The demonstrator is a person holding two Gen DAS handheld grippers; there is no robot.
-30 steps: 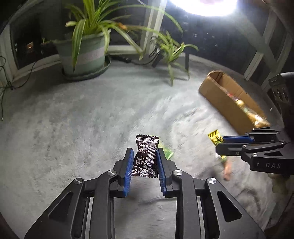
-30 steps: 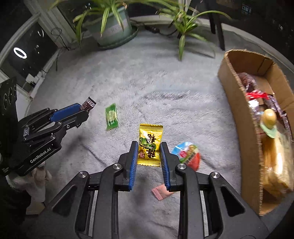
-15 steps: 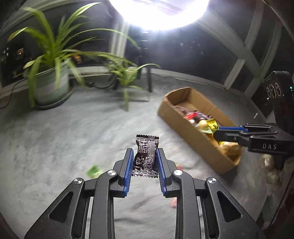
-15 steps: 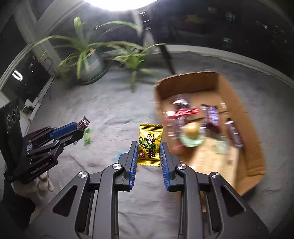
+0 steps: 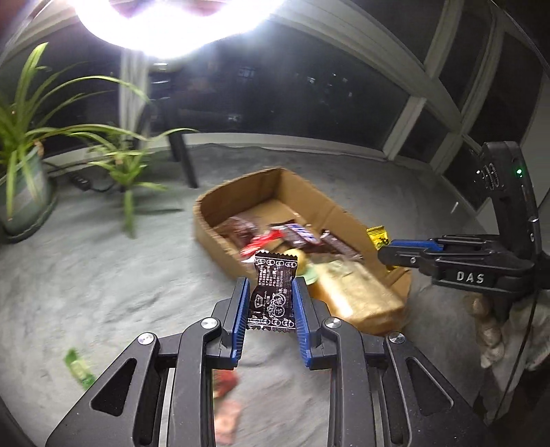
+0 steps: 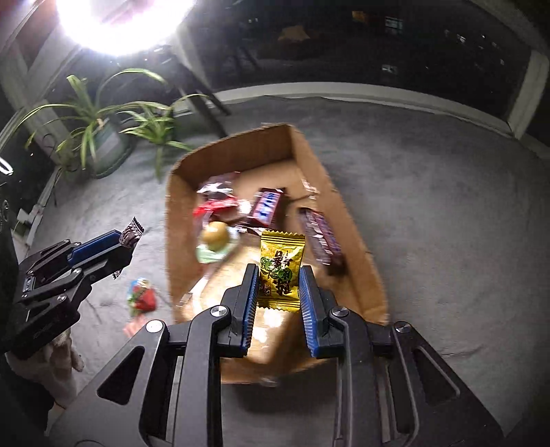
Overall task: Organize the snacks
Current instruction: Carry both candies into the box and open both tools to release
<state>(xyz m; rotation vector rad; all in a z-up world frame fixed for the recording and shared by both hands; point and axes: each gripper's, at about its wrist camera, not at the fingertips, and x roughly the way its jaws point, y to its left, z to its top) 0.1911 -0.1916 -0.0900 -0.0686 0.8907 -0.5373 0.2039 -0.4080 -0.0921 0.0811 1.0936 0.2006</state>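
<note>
Two grippers each carry one wrapped snack above a grey carpet (image 5: 103, 275). Left gripper (image 5: 271, 302) is clamped on a dark brown candy packet (image 5: 273, 292), held upright between its blue pads, near the cardboard box (image 5: 213, 233) and just short of its near wall. Right gripper (image 6: 278, 292) is clamped on a yellow candy packet (image 6: 282, 268), also upright, and hangs over the open box (image 6: 178, 206); in the left wrist view the same gripper (image 5: 388, 251) enters from the right with the yellow packet (image 5: 378, 237) at the box's far rim.

Box contents: several dark bar wrappers (image 6: 319, 237), a red packet (image 6: 213, 206), a round yellowish item on a pale green cup (image 6: 215, 237), and a large tan bag (image 5: 354, 295); these crowd the floor of the box below the yellow packet.

Loose on the carpet beside the box: a green packet (image 5: 79, 368), a red-and-blue packet (image 6: 141, 295) and a pink one (image 5: 227, 416), blurred.

Background: a potted plant (image 6: 103, 137) and a smaller plant (image 5: 127, 168) by dark windows, under a bright lamp (image 5: 172, 20).
</note>
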